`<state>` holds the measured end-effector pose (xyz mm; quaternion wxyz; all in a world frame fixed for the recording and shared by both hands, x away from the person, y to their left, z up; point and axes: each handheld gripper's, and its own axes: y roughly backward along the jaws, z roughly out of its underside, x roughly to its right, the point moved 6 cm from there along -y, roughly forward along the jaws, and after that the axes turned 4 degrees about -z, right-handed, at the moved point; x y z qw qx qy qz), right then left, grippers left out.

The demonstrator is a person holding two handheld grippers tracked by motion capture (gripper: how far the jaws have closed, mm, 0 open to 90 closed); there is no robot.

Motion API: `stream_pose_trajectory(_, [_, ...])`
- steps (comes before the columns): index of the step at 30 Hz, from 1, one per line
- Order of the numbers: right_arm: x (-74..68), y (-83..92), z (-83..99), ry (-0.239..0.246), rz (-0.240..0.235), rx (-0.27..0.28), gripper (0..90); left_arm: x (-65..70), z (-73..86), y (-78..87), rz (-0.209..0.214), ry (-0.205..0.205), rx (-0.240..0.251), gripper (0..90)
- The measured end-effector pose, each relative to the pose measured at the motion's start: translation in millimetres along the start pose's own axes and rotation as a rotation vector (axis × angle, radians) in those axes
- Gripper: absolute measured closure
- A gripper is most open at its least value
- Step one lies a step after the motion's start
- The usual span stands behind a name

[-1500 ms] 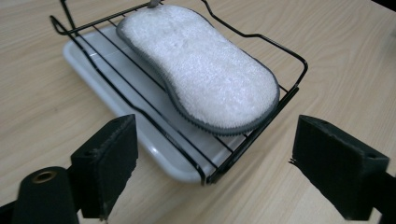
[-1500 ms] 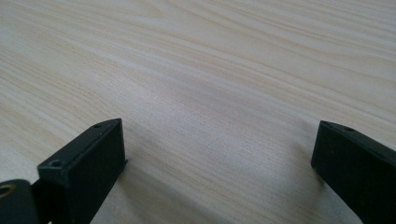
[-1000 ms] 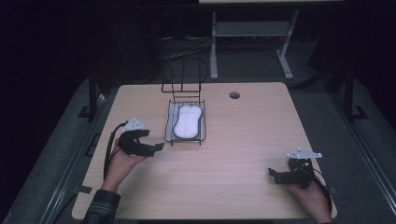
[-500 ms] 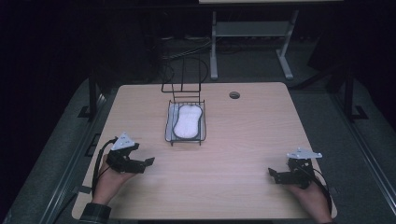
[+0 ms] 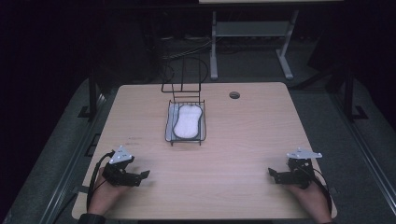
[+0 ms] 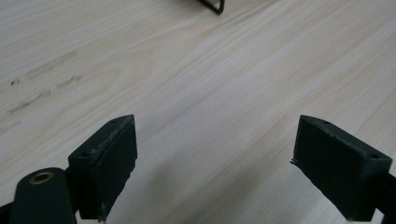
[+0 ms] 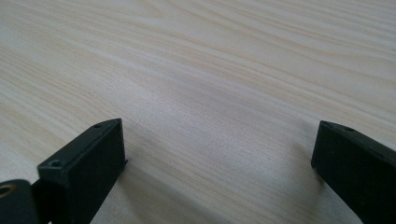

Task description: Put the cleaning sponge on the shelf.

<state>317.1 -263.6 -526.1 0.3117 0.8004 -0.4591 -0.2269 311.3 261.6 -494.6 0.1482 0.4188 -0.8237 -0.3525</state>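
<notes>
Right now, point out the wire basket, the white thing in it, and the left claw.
wire basket (image 5: 201, 122), high view, on its right side rim.
white thing (image 5: 187, 121), high view, on the middle of its top surface.
left claw (image 5: 143, 176), high view, between its open tips.

the wire basket (image 6: 212, 4) is cut off by the top edge in the left gripper view. the white thing (image 5: 187, 120) inside it is too small to identify from above.
</notes>
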Motion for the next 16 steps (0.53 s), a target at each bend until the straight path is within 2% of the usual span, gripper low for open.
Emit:
stream_pose_trajectory(2, [0.0, 0.0, 0.0, 0.000, 0.000, 0.000, 2.4, -0.5, 4.2, -1.1, -0.009, -0.010, -0.011, 12.9])
stream_pose_trajectory(12, [0.0, 0.0, 0.0, 0.000, 0.000, 0.000, 2.4, -2.4, 15.9, -7.3, -0.008, -0.007, -0.044, 12.9])
stream_pose_trajectory(16, [0.0, 0.0, 0.0, 0.000, 0.000, 0.000, 2.4, -2.7, 17.3, -9.3, -0.006, -0.008, -0.036, 12.9])
